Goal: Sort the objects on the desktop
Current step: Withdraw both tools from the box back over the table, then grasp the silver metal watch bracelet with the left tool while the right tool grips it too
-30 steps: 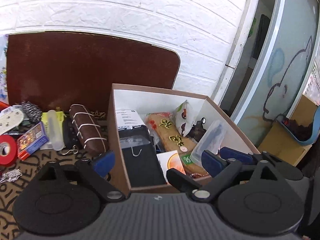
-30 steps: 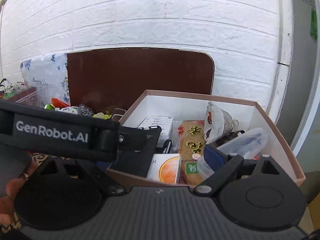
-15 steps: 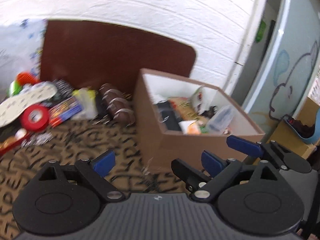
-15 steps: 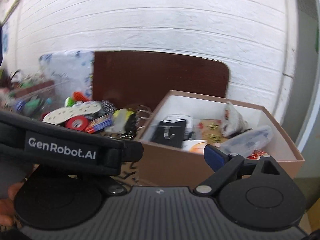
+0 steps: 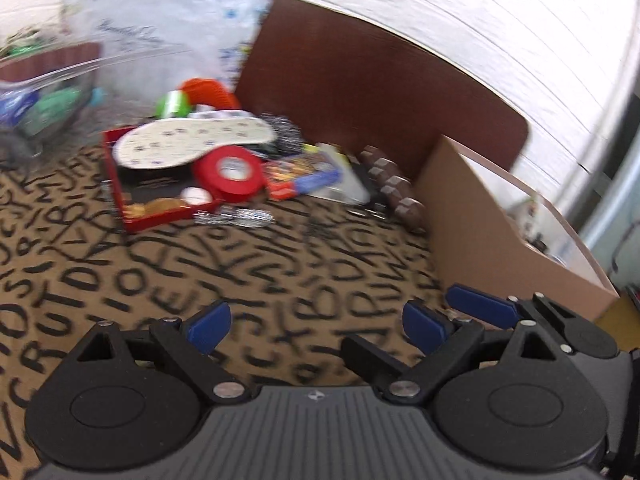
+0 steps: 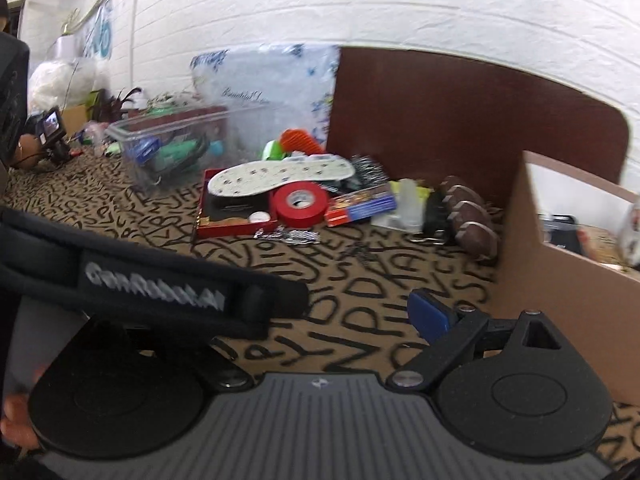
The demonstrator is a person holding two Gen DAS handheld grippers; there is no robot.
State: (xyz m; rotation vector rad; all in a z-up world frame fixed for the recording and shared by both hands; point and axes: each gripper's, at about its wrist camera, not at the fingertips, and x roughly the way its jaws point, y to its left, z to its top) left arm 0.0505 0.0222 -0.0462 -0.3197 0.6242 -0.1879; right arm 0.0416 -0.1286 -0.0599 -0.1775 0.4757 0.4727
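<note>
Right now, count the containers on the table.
3: a cardboard box at the right, a clear plastic bin at the back left, a red tray between them. Others may be hidden.

Matt cardboard box (image 6: 560,292); glossy red tape roll (image 6: 299,203)

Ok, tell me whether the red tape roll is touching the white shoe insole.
Touching. In the right wrist view the insole overlaps the tape roll's top edge with no gap; the left wrist view shows the same.
</note>
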